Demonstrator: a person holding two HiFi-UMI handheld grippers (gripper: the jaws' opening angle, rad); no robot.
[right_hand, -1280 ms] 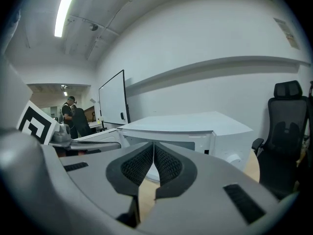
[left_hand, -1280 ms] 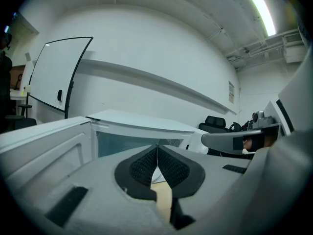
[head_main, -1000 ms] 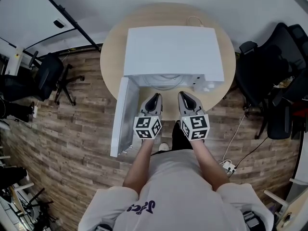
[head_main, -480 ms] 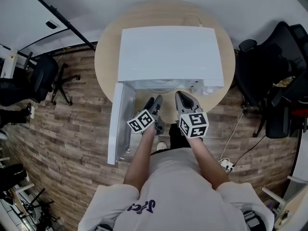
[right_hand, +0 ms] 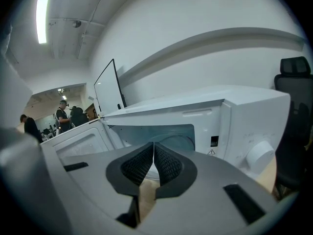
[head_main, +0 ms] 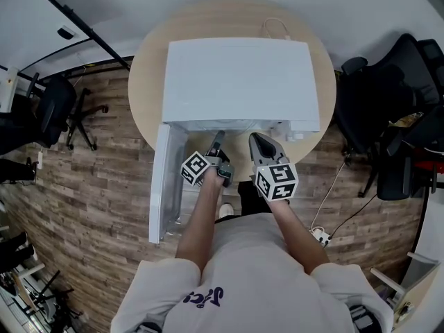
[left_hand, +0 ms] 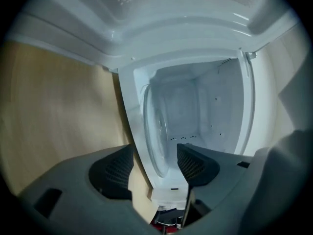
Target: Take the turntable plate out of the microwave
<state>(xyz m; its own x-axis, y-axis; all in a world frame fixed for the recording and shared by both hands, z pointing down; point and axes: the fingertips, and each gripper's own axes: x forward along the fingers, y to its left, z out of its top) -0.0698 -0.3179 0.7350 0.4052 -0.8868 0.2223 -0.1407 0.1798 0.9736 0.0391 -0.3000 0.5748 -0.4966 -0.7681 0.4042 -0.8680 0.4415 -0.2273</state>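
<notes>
The white microwave (head_main: 239, 82) stands on a round wooden table (head_main: 142, 82), its door (head_main: 166, 179) swung open to the left. In the left gripper view the glass turntable plate (left_hand: 157, 131) lies on the cavity floor; it also shows in the right gripper view (right_hand: 182, 142). My left gripper (head_main: 216, 150) is rolled on its side at the cavity mouth. Its jaws (left_hand: 154, 153) are opening, with the plate's near rim and the front sill seen in the gap, nothing pressed. My right gripper (head_main: 258, 143) hangs shut and empty before the opening, jaws (right_hand: 154, 150) together.
Black office chairs stand at the left (head_main: 55, 109) and right (head_main: 388, 116) of the table. A power strip (head_main: 320, 238) and its cable lie on the wood floor. The microwave's knob (right_hand: 259, 155) is at the right. People (right_hand: 63, 114) stand far off.
My left gripper has sunk, rolled onto its side and moved up to the microwave opening, and its jaws have parted. The right gripper shifted slightly and stayed shut.
</notes>
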